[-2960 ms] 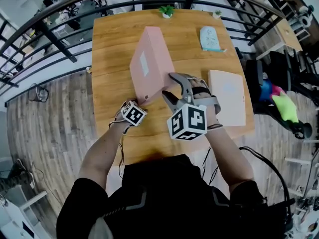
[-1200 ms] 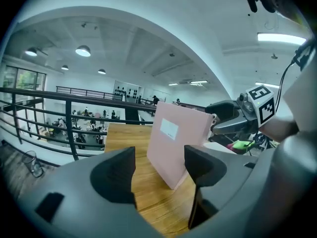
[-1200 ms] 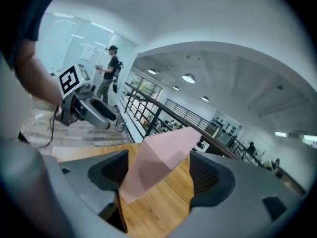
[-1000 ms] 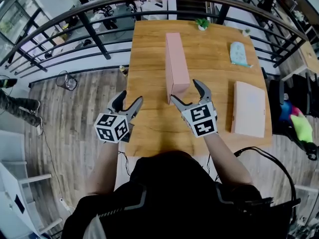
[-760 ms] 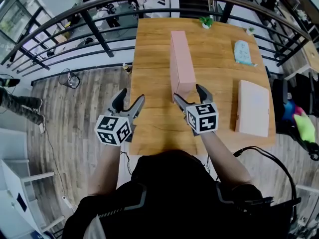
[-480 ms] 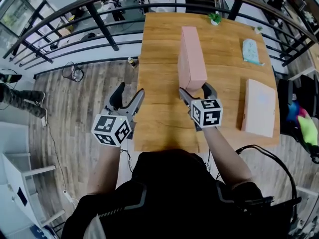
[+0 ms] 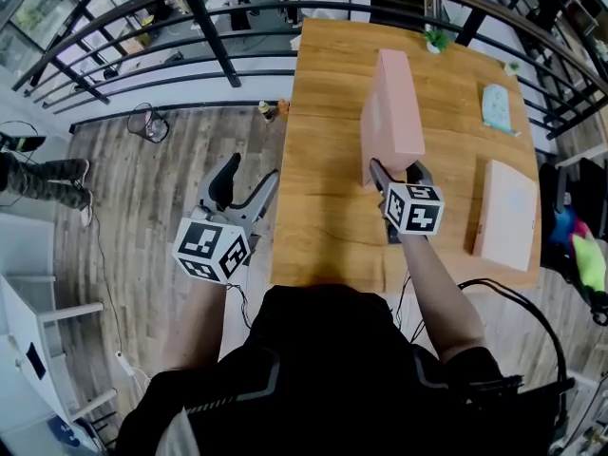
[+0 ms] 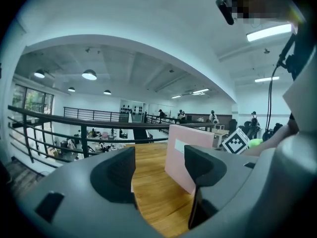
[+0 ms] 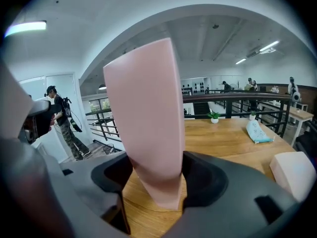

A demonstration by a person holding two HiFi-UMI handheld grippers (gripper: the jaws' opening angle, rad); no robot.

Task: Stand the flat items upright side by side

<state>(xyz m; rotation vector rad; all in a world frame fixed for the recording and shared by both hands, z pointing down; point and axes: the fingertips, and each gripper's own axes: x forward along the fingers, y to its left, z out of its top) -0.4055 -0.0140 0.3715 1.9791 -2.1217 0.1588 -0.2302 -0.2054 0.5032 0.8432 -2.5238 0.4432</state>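
Observation:
One pink box [image 7: 389, 112] stands upright on its long edge on the wooden table [image 7: 323, 207]. My right gripper [image 7: 396, 169] straddles its near end. The jaws are closing, and in the right gripper view [image 9: 157, 177] the box [image 9: 146, 118] fills the gap with both pads against its sides. A second pink box [image 7: 508, 215] lies flat near the table's right edge. My left gripper [image 7: 249, 174] hangs open and empty off the table's left side, above the floor. From the left gripper view [image 8: 158, 170], the upright box [image 8: 185, 155] shows past the jaws.
A pale blue pouch [image 7: 498, 109] lies at the far right of the table and a small potted plant [image 7: 437, 38] at its far edge. A black railing [image 7: 190, 65] runs behind and left of the table. Wood-plank floor lies to the left.
The box was leaning with both grippers at it; it now stands upright. My right gripper has moved forward round its near end and narrowed. The left gripper has drawn back off the table.

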